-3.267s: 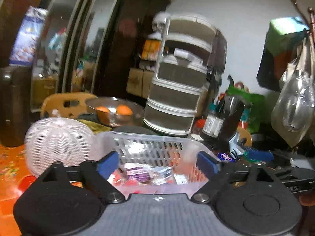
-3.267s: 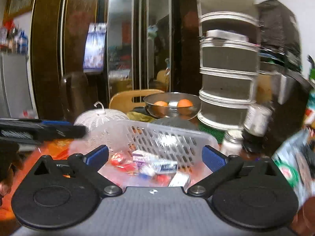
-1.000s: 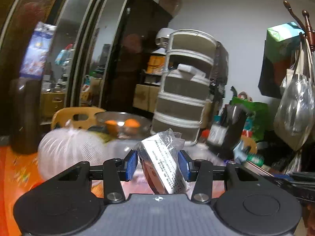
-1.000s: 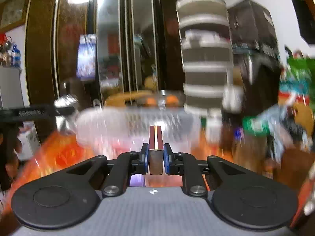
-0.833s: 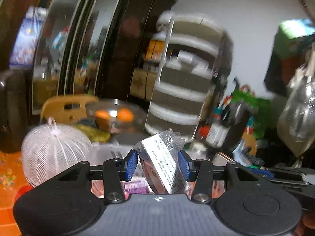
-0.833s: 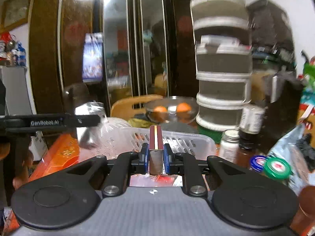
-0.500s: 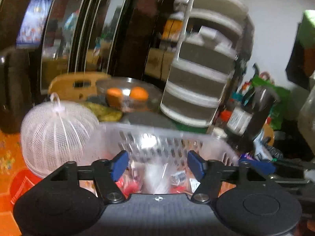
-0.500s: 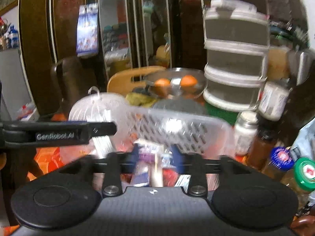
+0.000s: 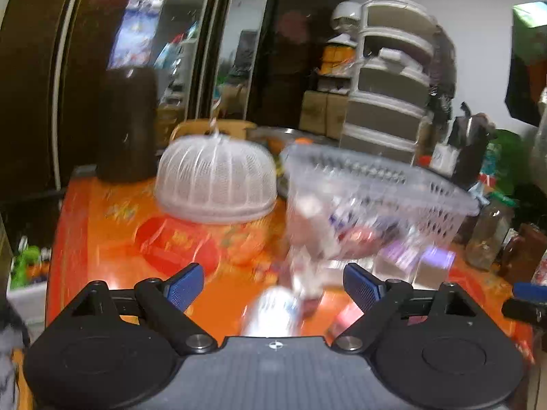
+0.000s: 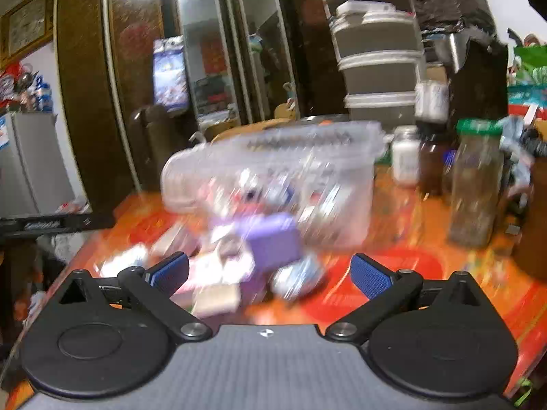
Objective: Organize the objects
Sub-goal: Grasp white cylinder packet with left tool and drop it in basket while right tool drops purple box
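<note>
A clear plastic basket point(image 9: 376, 198) point(image 10: 273, 177) with several small packets inside stands on the orange table. Loose packets lie blurred in front of it, among them a purple box point(image 10: 271, 239) and a silvery packet point(image 9: 273, 311). My left gripper point(image 9: 273, 285) is low over the table before the basket, its jaws wide and still opening, with nothing pressed between the blue pads. My right gripper point(image 10: 270, 275) hangs over the loose packets, jaws also opening wide and gripping nothing.
A white mesh food cover point(image 9: 215, 184) sits left of the basket. Jars and bottles point(image 10: 475, 181) crowd the table's right side. A stacked drawer tower point(image 9: 386, 78) and dark cabinets stand behind. The left gripper's arm point(image 10: 51, 225) shows at the right view's left edge.
Both grippers let go of their packets over the basket, then dropped low in front of it. The wrapped packet left the left jaws and the slim box left the right jaws.
</note>
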Tool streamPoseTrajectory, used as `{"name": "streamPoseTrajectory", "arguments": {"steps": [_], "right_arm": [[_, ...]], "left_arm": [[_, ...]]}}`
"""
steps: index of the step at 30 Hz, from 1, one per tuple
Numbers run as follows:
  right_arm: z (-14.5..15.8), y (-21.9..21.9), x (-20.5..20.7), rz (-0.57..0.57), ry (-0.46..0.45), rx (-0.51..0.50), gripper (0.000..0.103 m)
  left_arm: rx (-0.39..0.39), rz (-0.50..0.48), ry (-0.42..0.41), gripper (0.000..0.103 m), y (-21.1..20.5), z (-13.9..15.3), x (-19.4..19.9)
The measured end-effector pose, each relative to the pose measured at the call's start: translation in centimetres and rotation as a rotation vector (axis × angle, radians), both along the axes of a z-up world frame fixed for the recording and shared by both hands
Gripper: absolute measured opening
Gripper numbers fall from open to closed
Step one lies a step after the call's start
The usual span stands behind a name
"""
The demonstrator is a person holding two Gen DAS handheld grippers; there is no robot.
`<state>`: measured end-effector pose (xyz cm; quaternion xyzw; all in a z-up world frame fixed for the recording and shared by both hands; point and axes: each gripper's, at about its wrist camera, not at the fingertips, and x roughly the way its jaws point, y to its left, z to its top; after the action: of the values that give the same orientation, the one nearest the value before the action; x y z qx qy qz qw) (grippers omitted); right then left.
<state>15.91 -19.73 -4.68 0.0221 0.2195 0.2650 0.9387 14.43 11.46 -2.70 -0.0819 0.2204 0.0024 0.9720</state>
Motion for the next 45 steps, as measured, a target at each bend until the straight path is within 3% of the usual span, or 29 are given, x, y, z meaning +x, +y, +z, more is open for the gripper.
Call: {"name": "streamPoseTrajectory", "arguments": {"steps": [4, 6, 15, 17, 20, 24, 34, 42, 45], "right_arm": [[-1.0, 2.4, 0.3, 0.042, 0.014, -0.065, 0.098], [-1.3, 3.1, 1.0, 0.052, 0.043, -0.070, 0.082], [-2.8, 3.4, 0.6, 0.062, 0.094, -0.073, 0.053], [-3.0, 3.5, 0.7, 0.067, 0.097, -0.073, 0.050], [-3.1, 3.6, 0.8, 0.066, 0.094, -0.066, 0.046], [-2.9, 3.7, 0.5, 0.061, 0.075, -0.072, 0.045], [-2.3, 3.1, -0.7, -0.004, -0.025, -0.040, 0.044], [-2.1, 3.1, -1.2, -0.001, -0.076, -0.015, 0.044], [-1.9, 2.6, -1.2, 0.001, -0.076, 0.019, 0.044]], "left_arm": [[-0.009, -0.024, 0.084, 0.082, -0.2, -2.0, 0.5], [0.002, -0.031, 0.112, 0.081, -0.5, -2.5, 0.7], [0.013, -0.019, 0.163, 0.066, -0.4, -3.8, 1.5], [0.008, -0.019, 0.173, 0.058, -0.4, -4.0, 1.7], [0.002, -0.019, 0.170, 0.057, -0.3, -4.1, 1.8], [-0.017, -0.020, 0.155, 0.053, -0.2, -4.0, 1.6], [0.011, -0.064, -0.055, 0.053, -1.4, -2.4, -1.2], [0.001, -0.072, -0.078, 0.053, -1.2, -2.2, -1.5], [-0.051, -0.106, -0.097, 0.053, -0.9, -1.7, -1.7]]}}
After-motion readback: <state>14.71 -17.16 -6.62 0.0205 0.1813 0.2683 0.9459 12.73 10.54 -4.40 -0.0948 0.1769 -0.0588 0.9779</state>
